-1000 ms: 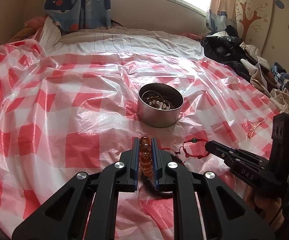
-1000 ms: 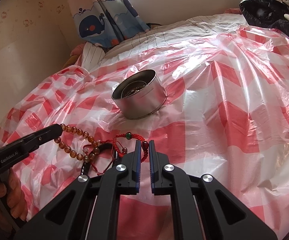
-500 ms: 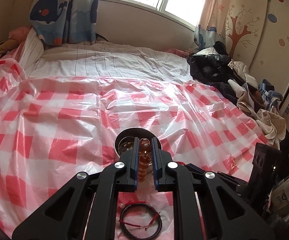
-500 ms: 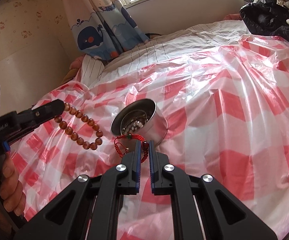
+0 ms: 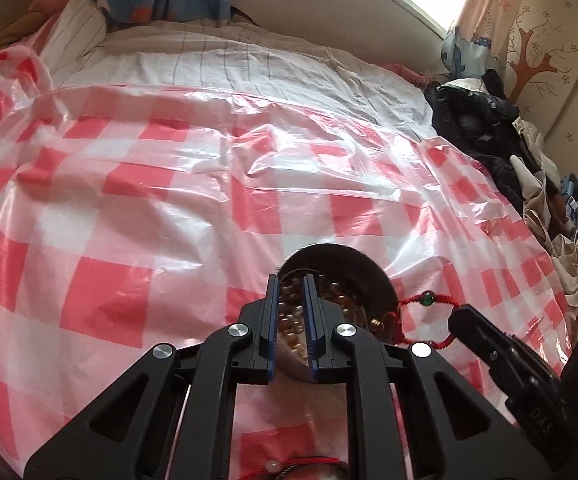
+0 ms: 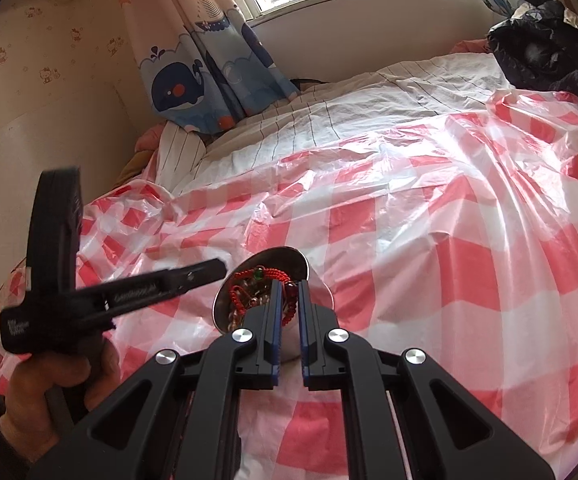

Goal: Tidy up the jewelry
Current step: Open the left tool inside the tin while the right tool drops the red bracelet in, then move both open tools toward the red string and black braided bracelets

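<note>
- The jaws of the left gripper [image 5: 292,280] stand nearly together, clamped on a strand of amber beads [image 5: 289,320] that shows in the narrow gap between them.
- The jaws of the right gripper [image 6: 289,286] are also nearly together, pinched on a red cord bracelet [image 6: 249,294] with a small green bead.
- Both grippers are over the round metal tin [image 5: 353,264], which sits on the red-and-white checked plastic sheet [image 5: 129,200] spread on the bed.
- From the left wrist camera, the amber beads hang over the tin's open mouth, and more beads lie inside it.
- In that same view the red cord loops out from the right gripper's tip toward the tin's right rim, its green bead just outside the rim.
- From the right wrist camera, the red bracelet hangs across the tin's opening, with other beads below it in the tin.
- A hand [image 6: 49,384] in a dark sleeve grips the left tool's handle at the lower left of the right wrist view; that tool looks blurred.
- Another bracelet [image 5: 309,468] with red cord lies on the sheet under the left gripper, at the bottom edge of its view.
- A heap of dark clothes [image 5: 481,120] lies at the bed's far right, and a whale-print curtain [image 6: 193,84] hangs by the window.
</note>
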Demonstrator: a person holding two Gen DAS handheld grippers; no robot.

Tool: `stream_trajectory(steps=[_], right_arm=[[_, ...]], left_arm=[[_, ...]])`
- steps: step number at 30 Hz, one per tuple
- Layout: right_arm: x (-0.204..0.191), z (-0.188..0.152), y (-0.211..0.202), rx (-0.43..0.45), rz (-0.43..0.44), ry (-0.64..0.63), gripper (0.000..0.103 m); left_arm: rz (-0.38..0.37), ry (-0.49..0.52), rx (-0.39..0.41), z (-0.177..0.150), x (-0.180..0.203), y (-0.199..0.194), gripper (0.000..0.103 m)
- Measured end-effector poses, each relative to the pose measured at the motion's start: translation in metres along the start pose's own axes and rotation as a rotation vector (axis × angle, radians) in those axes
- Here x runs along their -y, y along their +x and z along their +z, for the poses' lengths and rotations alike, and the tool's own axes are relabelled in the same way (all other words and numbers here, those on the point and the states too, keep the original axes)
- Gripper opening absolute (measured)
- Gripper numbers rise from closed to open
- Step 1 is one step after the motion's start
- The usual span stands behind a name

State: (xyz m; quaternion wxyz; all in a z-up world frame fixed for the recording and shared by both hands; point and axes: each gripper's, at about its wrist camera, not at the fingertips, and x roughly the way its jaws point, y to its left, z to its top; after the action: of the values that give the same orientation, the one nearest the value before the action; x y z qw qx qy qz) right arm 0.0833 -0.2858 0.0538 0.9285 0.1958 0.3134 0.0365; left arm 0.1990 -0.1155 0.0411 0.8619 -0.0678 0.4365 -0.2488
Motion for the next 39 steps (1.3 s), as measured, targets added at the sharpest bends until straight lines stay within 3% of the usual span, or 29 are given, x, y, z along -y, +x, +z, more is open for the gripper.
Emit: stream_trajectory(steps=[3, 6, 11, 16, 19, 21, 30, 39], right_arm=[[-0.011, 0.008, 0.019, -0.029, 0.011, -0.036, 0.009], [-0.018, 0.007, 0.034, -0.064, -0.038, -0.071, 0.025], [-0.011, -0.015, -0.001, -0.062, -0.031, -0.073, 0.026], [0.003, -0.056, -0.035, -0.117, -0.032, -0.047, 0.033], [-0.001, -0.071, -0.046, -0.128, 0.004, -0.036, 0.034], [-0.008, -0.078, -0.049, -0.122, 0.017, -0.055, 0.040], [-0.007, -0.102, -0.028, -0.159, -0.024, -0.026, 0.046], [-0.011, -0.105, -0.028, -0.146, -0.039, -0.057, 0.053]], left_arm=[[0.026, -0.024, -0.007, -0.004, -0.019, -0.008, 0.011], [0.039, -0.023, -0.025, -0.011, -0.030, -0.020, 0.015], [0.044, 0.006, -0.058, -0.036, -0.032, -0.045, 0.020], [0.047, 0.082, -0.089, -0.068, -0.019, -0.060, 0.027], [0.057, 0.113, -0.110, -0.088, -0.012, -0.062, 0.029], [0.072, 0.126, -0.113, -0.096, -0.009, -0.064, 0.030], [0.160, 0.177, -0.042, -0.109, 0.001, -0.079, 0.041], [0.185, 0.212, 0.014, -0.104, 0.011, -0.087, 0.058]])
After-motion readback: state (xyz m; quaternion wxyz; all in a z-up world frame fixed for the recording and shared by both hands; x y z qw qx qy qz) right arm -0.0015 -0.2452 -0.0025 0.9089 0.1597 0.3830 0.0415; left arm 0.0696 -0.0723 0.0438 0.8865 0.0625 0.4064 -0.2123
